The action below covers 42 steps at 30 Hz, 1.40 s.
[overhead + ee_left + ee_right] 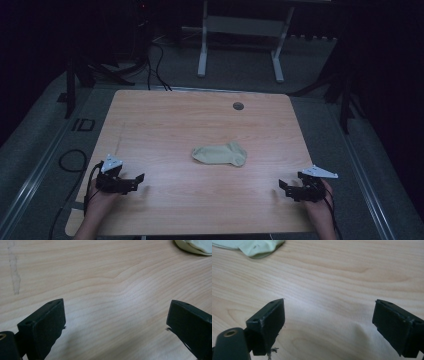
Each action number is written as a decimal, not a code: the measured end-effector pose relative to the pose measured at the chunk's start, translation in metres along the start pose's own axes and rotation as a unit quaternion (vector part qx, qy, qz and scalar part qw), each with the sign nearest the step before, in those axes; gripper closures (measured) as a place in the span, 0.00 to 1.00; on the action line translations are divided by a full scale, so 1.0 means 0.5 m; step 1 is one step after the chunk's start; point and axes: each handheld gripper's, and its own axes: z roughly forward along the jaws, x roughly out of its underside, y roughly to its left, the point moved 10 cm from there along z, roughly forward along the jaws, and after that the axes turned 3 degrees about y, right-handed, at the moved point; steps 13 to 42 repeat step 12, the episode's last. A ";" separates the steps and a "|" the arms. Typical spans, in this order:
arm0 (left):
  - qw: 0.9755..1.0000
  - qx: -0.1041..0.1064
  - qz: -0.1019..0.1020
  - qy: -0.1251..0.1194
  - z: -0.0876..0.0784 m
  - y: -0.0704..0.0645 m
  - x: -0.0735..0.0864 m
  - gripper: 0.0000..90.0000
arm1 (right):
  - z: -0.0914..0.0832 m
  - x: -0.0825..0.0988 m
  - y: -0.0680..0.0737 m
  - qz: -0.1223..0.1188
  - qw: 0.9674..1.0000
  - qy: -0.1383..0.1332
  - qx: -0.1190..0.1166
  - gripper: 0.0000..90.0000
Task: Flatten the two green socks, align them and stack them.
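A pale green sock [220, 154] lies flat near the middle of the wooden table [165, 125]. My left gripper [136, 182] rests near the front left edge, jaws wide apart with nothing between them. In the left gripper view the gripper [115, 320] frames bare wood, and the sock [195, 246] peeks in at the top right. My right gripper [283, 188] sits near the front right edge, open and empty. In the right gripper view that gripper [328, 320] also spans bare wood, with the sock [257, 247] at the top left.
A round grommet hole [238, 106] sits near the table's far edge. Beyond the table stand a white desk frame [240, 45] and dark stands. Cables [70, 160] lie on the grey floor at the left. A faint grey scuff [15, 272] marks the wood.
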 end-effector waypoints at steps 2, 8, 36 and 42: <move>1.000 -0.007 -0.002 -0.001 -0.006 0.006 0.006 0.02 | -0.001 0.007 0.000 -0.002 1.000 0.005 0.003 0.12; 1.000 -0.010 -0.017 -0.012 -0.019 0.008 0.015 0.02 | -0.001 0.013 -0.001 -0.005 1.000 0.004 0.008 0.12; 0.999 -0.007 -0.026 -0.019 -0.020 0.010 0.014 0.02 | -0.003 0.010 -0.001 -0.003 1.000 0.000 0.007 0.12; 0.999 -0.007 -0.026 -0.019 -0.020 0.010 0.014 0.02 | -0.003 0.010 -0.001 -0.003 1.000 0.000 0.007 0.12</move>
